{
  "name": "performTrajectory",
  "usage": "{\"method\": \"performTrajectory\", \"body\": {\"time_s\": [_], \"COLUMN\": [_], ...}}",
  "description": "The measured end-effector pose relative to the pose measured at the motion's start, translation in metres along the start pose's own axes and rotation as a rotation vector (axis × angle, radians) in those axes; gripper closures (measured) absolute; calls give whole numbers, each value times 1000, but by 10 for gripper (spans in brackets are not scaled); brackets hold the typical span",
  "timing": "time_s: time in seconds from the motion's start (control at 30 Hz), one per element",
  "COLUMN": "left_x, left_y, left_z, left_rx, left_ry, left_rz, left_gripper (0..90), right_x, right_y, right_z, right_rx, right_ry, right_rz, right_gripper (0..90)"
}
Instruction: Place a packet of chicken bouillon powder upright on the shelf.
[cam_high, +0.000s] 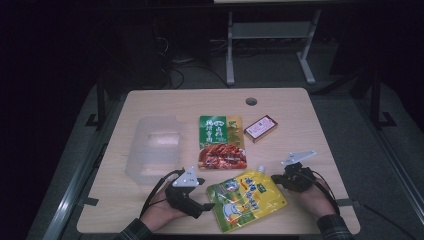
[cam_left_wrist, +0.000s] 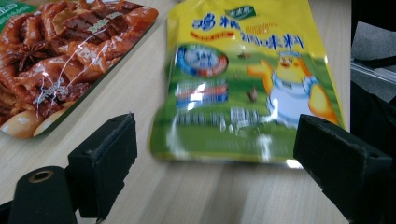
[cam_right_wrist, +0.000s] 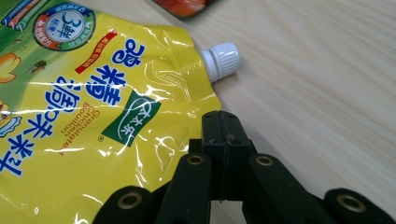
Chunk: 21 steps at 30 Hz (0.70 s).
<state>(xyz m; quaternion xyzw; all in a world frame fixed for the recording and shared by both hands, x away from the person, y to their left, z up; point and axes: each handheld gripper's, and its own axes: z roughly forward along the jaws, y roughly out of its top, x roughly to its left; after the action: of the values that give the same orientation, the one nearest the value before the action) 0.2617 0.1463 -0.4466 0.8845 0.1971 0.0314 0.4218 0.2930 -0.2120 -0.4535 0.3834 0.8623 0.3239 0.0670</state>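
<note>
With the right claw (cam_right_wrist: 223, 122) pinched on the pouch (cam_high: 246, 197) edge near its cap (cam_right_wrist: 222, 59), slide the wide left claw (cam_left_wrist: 212, 168) onto the far edge.

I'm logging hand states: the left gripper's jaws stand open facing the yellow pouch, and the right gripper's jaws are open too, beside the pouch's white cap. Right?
Not quite. The right gripper has its jaws shut, pressed together at the edge of the yellow pouch near the white cap, as the right gripper view shows. The left gripper does stand open facing the pouch.
</note>
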Motion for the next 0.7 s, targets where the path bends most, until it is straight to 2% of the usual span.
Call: {"method": "performTrajectory", "body": {"time_s": [0.27,0.4,0.5,0.6,0.63,0.67,0.7], "left_x": [4,5,6,11,11,14,14], "left_y": [10,14,16,20,20,22,22], "left_z": [8,16,23,35,35,40,40], "left_rx": [-4,10,25,58,58,61,61], "left_ry": [-14,-25,-27,-29,-29,-32,-32], "left_rz": [-9,-18,-19,-39,-39,-59,-59], "left_gripper": [130,130,130,131,131,135,137], "right_x": [15,21,24,25,24,23,23], "right_y": [15,24,27,28,27,26,26], "right_z": [18,27,31,29,26,24,24], "right_rx": [0,-3,3,-6,-13,-15,-15], "right_ry": [55,73,71,59,46,39,39], "right_rz": [-57,-79,-92,-92,-86,-81,-81], "right_gripper": [899,899,899,896,864,839,839]}}
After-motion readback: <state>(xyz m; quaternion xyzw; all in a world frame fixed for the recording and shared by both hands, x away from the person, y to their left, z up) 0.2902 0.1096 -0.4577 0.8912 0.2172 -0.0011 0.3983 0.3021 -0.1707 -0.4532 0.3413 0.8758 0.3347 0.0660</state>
